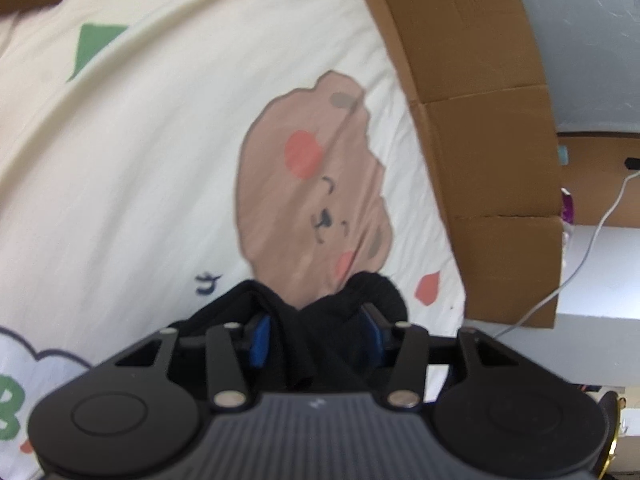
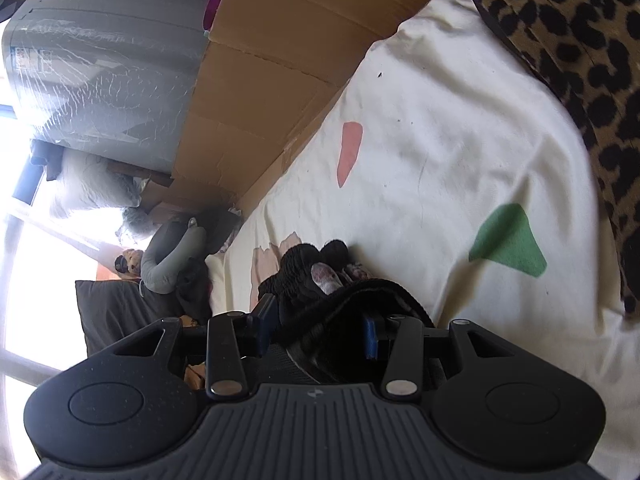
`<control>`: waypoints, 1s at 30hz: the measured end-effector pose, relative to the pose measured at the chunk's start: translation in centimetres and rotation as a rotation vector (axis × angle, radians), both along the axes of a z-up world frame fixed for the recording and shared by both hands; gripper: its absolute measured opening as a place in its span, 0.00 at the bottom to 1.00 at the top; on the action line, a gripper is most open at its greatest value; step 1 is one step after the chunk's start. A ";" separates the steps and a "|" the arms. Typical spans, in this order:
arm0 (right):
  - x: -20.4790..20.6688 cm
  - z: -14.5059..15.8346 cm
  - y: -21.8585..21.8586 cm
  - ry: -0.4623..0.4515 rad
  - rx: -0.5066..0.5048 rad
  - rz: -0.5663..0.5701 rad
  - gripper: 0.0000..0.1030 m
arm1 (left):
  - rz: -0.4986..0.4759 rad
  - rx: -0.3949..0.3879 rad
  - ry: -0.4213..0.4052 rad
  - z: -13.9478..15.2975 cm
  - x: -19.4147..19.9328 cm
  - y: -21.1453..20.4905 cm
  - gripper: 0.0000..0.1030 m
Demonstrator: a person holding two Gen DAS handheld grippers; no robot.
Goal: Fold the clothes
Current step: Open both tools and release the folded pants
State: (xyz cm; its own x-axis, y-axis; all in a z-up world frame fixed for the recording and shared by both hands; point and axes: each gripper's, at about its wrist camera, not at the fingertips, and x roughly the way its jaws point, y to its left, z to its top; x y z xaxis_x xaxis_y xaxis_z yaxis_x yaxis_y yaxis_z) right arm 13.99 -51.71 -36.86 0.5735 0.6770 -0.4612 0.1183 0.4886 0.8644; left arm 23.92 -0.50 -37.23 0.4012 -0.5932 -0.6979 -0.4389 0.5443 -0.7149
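Two tools, left tool (image 1: 316, 330) and right tool (image 2: 316, 330), each clamped on bunched black garment (image 1: 320, 320), held just above cream bed sheet (image 1: 140, 160). Garment directly between both sets of fingers, probably spanning across; long axis impossible to tell.

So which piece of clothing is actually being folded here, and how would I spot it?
Start from the big cream bedsheet printed with a brown bear face. Just below that face, the left gripper is shut on a bunch of black garment; the right gripper grips black fabric too. It is the only plain black cloth on the pale, colourfully printed sheet.
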 end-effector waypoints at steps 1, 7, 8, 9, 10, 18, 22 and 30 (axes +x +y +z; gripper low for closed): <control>0.2 0.1 -0.1 0.002 0.000 -0.006 0.44 | -0.005 0.003 -0.004 0.2 0.3 0.0 0.47; 0.4 0.9 -1.2 -0.031 0.045 -0.067 0.46 | -0.033 0.045 -0.007 1.8 3.2 0.4 0.47; 0.4 1.0 -1.3 -0.037 0.045 -0.077 0.47 | -0.044 0.074 -0.008 2.3 3.8 0.5 0.47; 0.3 1.1 -1.5 -0.040 0.043 -0.084 0.47 | -0.072 0.107 -0.007 2.8 4.5 0.5 0.47; 0.3 1.1 -1.5 -0.043 0.040 -0.089 0.47 | -0.105 0.140 -0.007 3.4 5.2 0.4 0.47; 0.0 1.7 -0.9 -0.072 -0.003 -0.094 0.47 | -0.467 0.331 -0.096 8.4 8.4 -3.0 0.48; 0.4 2.0 0.1 -0.056 -0.080 -0.035 0.47 | -0.529 0.388 -0.143 7.9 6.6 -3.9 0.50; 0.9 2.1 0.4 -0.060 -0.305 0.024 0.47 | -0.554 0.465 -0.273 5.1 3.7 -3.3 0.46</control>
State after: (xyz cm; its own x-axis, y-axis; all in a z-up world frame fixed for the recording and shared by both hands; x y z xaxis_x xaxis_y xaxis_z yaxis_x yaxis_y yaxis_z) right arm 14.90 -51.36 -34.74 0.5913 0.5268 -0.6106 0.0562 0.7284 0.6829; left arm 27.57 -3.82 -32.12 0.3254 -0.4274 -0.8435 0.1442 0.9040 -0.4025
